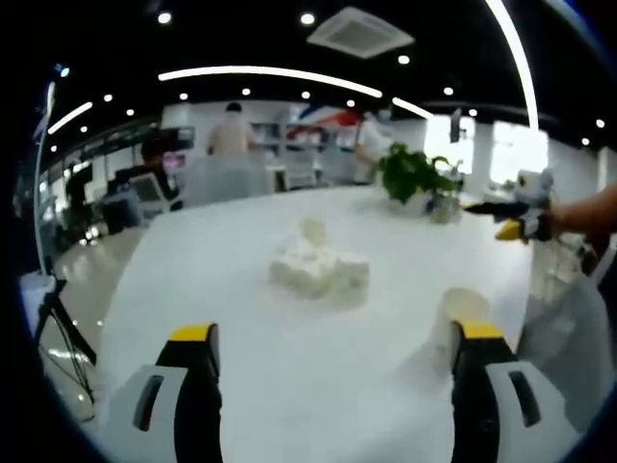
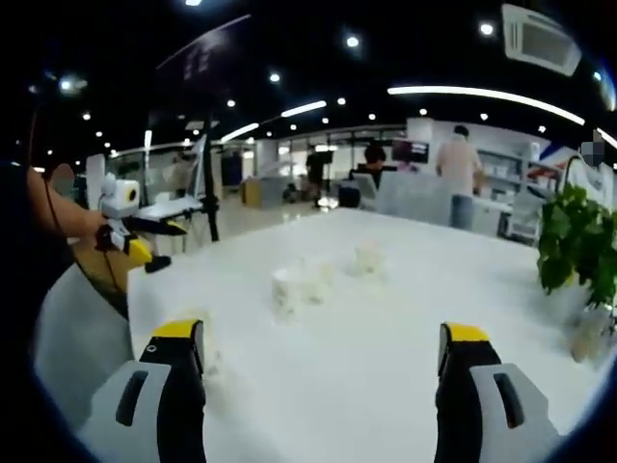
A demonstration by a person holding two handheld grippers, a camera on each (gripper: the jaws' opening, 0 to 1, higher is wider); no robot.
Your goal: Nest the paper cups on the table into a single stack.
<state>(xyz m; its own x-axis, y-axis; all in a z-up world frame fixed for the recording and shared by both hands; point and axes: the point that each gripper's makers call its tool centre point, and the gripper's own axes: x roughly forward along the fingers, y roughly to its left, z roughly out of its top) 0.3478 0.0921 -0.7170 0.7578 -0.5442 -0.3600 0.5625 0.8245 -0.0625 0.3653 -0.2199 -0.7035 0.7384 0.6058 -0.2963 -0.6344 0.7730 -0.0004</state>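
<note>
my left gripper (image 1: 333,362): jaws apart, empty
paper cups (image 1: 318,268): cluster at 12 o'clock
single cup (image 1: 459,313): by my 2 o'clock jaw
right gripper (image 1: 516,219): 2 o'clock

The table (image 1: 289,386) is plain white, and the paper cups (image 1: 318,268) on it are white too, nearly matching it. A single cup (image 1: 461,311) near the right jaw of the left gripper (image 1: 333,352) is also white. Both grippers have black jaws with yellow tips and grey-white bodies; the right gripper (image 2: 323,352) looks the same. The plant (image 1: 413,174) has green leaves. The ceiling (image 1: 241,39) is black with white lights.
</note>
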